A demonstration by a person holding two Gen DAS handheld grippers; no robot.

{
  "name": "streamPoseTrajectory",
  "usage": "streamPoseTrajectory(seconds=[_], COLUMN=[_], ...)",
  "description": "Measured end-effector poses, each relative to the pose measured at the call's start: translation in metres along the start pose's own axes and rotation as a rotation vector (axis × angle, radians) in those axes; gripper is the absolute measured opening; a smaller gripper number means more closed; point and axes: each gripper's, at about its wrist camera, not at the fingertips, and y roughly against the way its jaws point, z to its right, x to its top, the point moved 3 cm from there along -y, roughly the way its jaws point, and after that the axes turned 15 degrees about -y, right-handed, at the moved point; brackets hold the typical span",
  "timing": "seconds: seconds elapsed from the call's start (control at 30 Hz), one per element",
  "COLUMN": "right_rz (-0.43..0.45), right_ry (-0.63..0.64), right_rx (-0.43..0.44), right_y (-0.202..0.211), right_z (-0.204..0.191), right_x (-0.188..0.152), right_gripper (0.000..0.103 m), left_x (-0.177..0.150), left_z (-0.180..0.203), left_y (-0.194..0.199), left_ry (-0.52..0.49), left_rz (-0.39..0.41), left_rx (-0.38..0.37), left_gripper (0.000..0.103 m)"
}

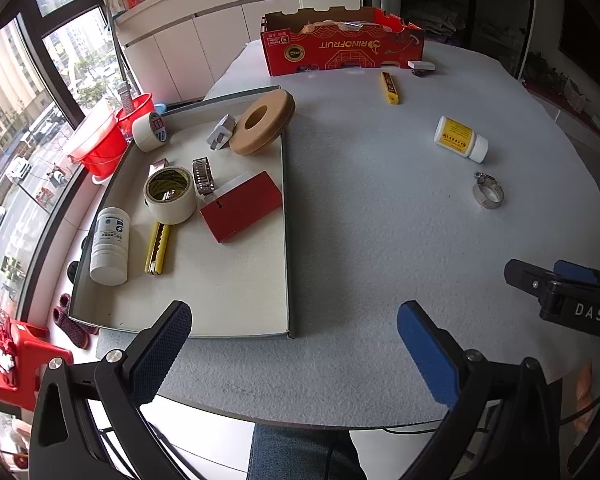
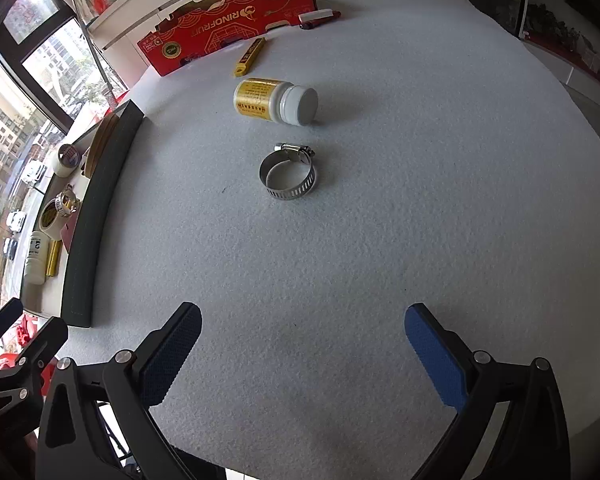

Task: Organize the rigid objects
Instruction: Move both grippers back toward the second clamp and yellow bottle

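Lying ahead of the spread right hand-held gripper (image 2: 302,350): hose clamp (image 2: 287,173).

Daylight comes through large dark-framed windows (image 1: 40,128) overlooking apartment blocks. White cabinets (image 1: 204,36) line the far wall. Red buckets (image 1: 100,148) stand beside the grey-covered table (image 1: 380,260).

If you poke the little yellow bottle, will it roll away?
Probably. The bottle lies on its side, and its round body could roll sideways on the table. The fuzzy-looking cover may stop it quickly. It looks like small, stiff plastic, so likely light and easy to nudge.
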Motion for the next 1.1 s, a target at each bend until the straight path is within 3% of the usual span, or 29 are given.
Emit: streamPoseTrajectory(seconds=[0.23, 0.5, 0.8, 0.9, 0.93, 1.1], right_rz=[0.035, 0.05, 0.073, 0.08, 0.084, 0.093], right_ry=[-0.046, -0.126, -0.194, -0.202, -0.2, -0.167], right_rx=[-0.036, -0.054, -0.083, -0.088, -0.088, -0.074], right_y=[0.012, 0.02, 0.033, 0.034, 0.035, 0.031], right_z=[0.027, 0.071, 0.112, 0.117, 0.117, 0.106], right_x=[-0.001, 0.004, 0.008, 0.01, 0.011, 0.018], right_gripper=[0.102, 0.102, 0.102, 0.102, 0.102, 0.102], left_x=[0.02, 0.079, 0.132, 0.132, 0.13, 0.117], left_z=[0.017, 0.075, 0.153, 0.15, 0.142, 0.08], left_y=[-0.014, -0.031, -0.071, -0.087, -0.088, -0.098], left_ry=[0.031, -0.038, -0.16, -0.18, -0.158, -0.059], left_rz=[-0.025, 0.011, 0.009, -0.013, 0.005, 0.006], left_rx=[-0.105, -0.149, -0.115, -0.031, -0.052, 0.028], left_gripper=[0.103, 0.103, 0.103, 0.103, 0.103, 0.103])
